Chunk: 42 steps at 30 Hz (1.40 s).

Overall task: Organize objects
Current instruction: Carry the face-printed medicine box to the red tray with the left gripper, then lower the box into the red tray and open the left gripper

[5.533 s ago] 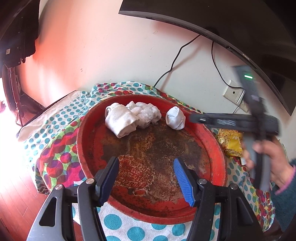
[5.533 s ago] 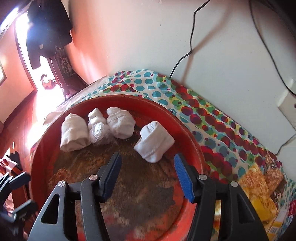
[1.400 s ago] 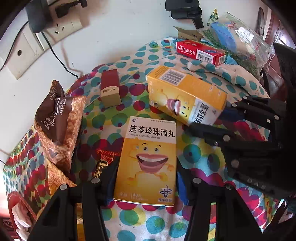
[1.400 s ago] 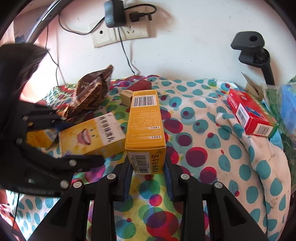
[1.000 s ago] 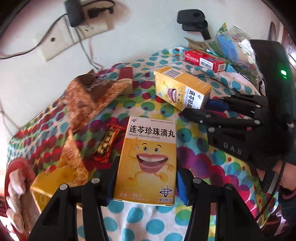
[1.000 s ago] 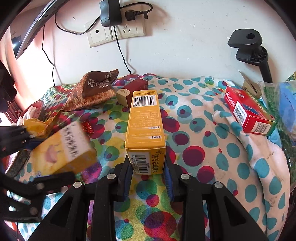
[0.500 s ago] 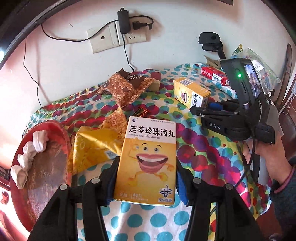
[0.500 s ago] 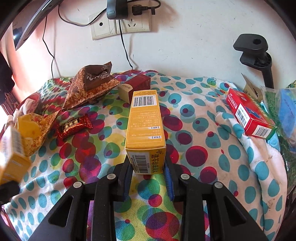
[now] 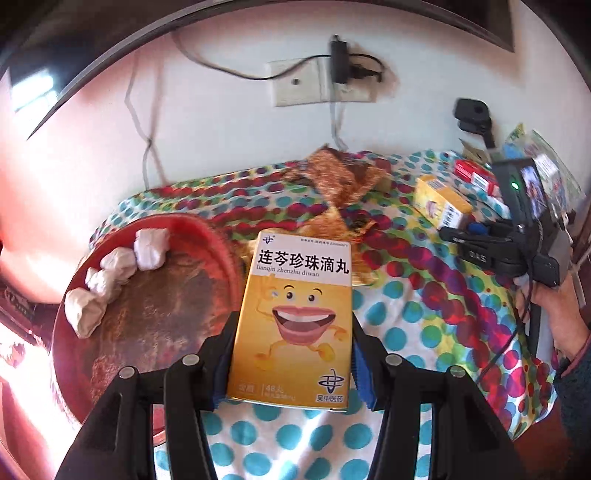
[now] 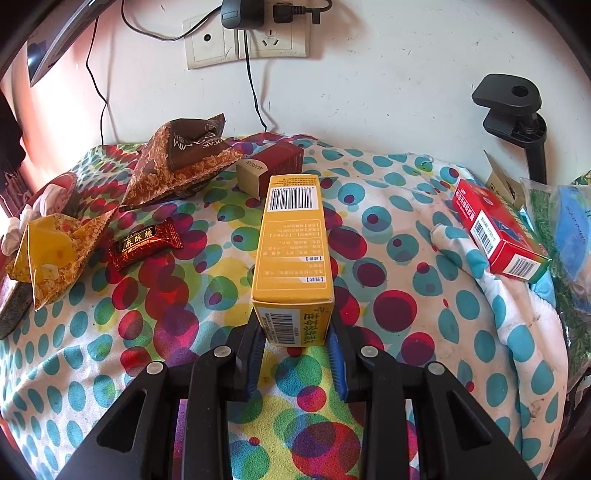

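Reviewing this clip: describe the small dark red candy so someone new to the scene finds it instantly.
On the polka-dot cloth, look below the wall socket, left of the yellow box shut in the right gripper. The candy lies just below the brown snack bag; unlike the bags and boxes, it is a small twist-ended wrapper with gold characters.

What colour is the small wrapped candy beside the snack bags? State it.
Dark red candy with gold lettering; right wrist view.

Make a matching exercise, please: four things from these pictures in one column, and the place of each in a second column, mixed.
1. white bundles
2. red box
3. cartoon box
4. candy

A. in the left gripper
B. far right on the cloth
C. in the red tray
D. beside the yellow bag

Pairs: 1-C, 2-B, 3-A, 4-D
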Available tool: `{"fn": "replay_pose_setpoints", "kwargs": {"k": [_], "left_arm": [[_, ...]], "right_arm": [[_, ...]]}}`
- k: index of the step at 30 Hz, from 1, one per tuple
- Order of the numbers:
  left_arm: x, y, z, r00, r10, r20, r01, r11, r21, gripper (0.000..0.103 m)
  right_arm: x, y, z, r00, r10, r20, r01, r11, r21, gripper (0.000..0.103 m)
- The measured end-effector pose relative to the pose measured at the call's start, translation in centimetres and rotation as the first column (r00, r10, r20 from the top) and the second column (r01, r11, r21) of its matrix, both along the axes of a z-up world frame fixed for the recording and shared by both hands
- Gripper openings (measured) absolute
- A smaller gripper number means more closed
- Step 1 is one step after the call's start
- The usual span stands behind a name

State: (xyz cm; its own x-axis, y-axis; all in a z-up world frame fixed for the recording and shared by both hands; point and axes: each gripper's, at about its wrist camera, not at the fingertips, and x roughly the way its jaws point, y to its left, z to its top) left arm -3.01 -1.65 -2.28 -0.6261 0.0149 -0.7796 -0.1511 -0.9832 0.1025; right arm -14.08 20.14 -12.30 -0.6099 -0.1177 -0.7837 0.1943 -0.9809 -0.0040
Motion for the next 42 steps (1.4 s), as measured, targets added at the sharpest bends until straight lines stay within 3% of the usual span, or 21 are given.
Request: {"fn": "replay_pose_setpoints", "kwargs": {"k": [20,42], "left_arm": [[0.3,-12.9,-1.8,0.967,0.252,0.032,-0.252,0.968,-0.012,0.054],[-0.1,-25.0,-5.6,0.891,0.445,0.09,-0.45,0.891,0.053,0.054]], "right_arm": [[0.0,-0.7,0.1,1.0,-0.005,-0.003,0.005,0.999,0.036,0.029],[0.0,-0.8,0.1,1.0,-0.008,-0.007,0.008,0.999,0.054,0.029]]}}
